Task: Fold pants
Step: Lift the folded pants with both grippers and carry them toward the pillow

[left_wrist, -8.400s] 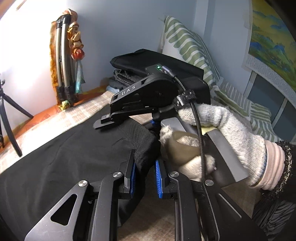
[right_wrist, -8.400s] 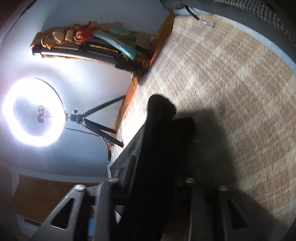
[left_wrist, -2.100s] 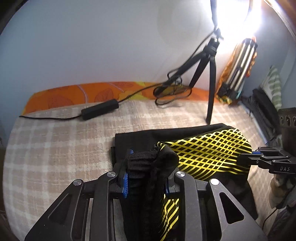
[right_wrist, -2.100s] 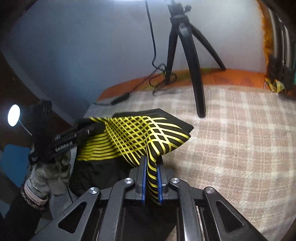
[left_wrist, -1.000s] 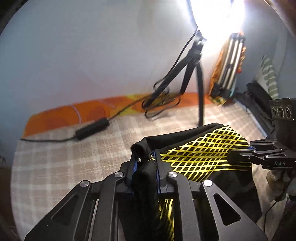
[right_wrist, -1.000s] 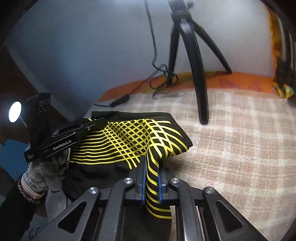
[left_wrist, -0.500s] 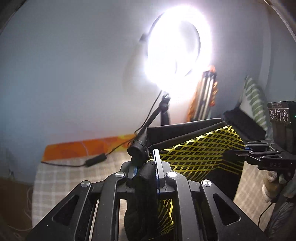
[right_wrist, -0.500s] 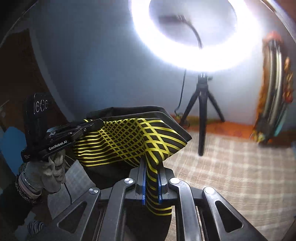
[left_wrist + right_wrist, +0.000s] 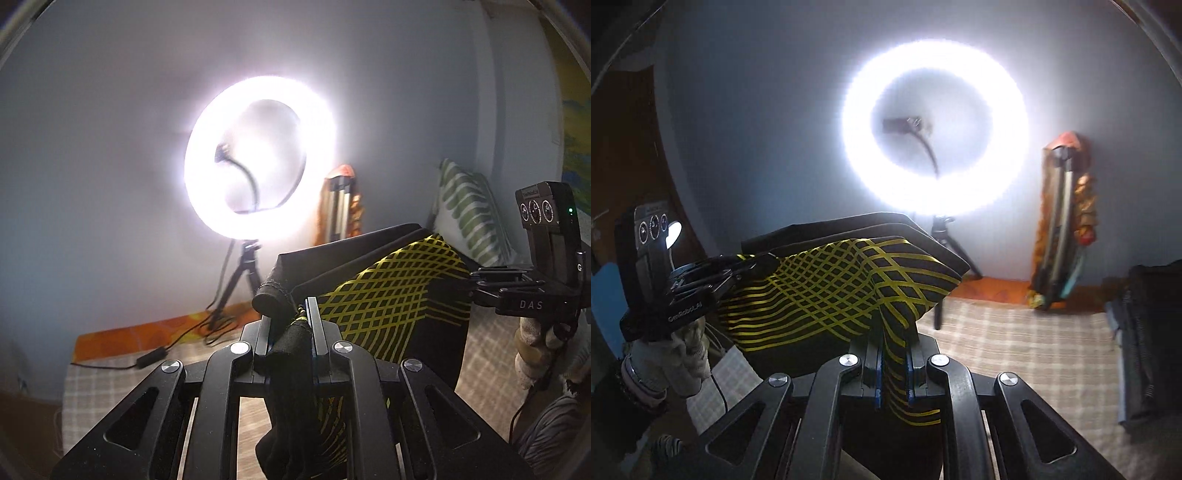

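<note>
1. Behind everything glows a lit ring light on a black tripod, set against a pale grey wall, with a cable trailing to an inline box on the bedding.
2. Beneath the grippers lies a beige checked blanket with an orange sheet edge showing along the wall.
3. To the right of the light, a folded stand wrapped in orange cloth leans upright against the wall.
4. At the right of the left wrist view, a green-and-white striped pillow stands against the wall.
5. Black pants with a yellow lattice pattern hang in the air above the blanket, stretched between the two grippers.
6. The left gripper is clenched on a bunched black edge of the pants, with cloth rolled over the fingertips and drooping below them.
7. The right gripper is clamped on a yellow-striped fold of the pants, which passes between its blue pads and hangs down behind.
8. Each gripper is held by a hand in a light knitted glove.
</note>
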{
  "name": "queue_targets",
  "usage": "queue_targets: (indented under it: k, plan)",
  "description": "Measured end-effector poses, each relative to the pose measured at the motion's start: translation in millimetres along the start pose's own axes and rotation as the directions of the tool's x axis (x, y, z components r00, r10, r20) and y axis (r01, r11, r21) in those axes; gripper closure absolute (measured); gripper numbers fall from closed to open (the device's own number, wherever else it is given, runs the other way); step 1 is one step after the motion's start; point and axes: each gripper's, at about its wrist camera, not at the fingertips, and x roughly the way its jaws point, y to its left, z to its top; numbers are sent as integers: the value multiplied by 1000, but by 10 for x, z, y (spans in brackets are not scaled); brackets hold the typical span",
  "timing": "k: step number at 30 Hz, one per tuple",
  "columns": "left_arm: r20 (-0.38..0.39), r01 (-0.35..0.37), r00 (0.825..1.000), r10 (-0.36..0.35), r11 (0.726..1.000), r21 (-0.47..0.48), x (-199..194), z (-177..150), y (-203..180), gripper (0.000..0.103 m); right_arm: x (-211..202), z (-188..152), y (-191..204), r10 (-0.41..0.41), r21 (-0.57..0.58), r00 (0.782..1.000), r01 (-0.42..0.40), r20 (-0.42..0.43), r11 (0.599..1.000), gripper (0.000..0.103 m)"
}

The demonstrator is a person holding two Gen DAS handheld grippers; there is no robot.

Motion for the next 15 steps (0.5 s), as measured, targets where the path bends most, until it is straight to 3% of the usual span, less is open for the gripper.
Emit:
queue_targets:
  k: [15]
  plan:
    - [39,123,991,-126,990,66,40,229,-931,91,-979,-87,-557,-100,43,992,97,76,994,96]
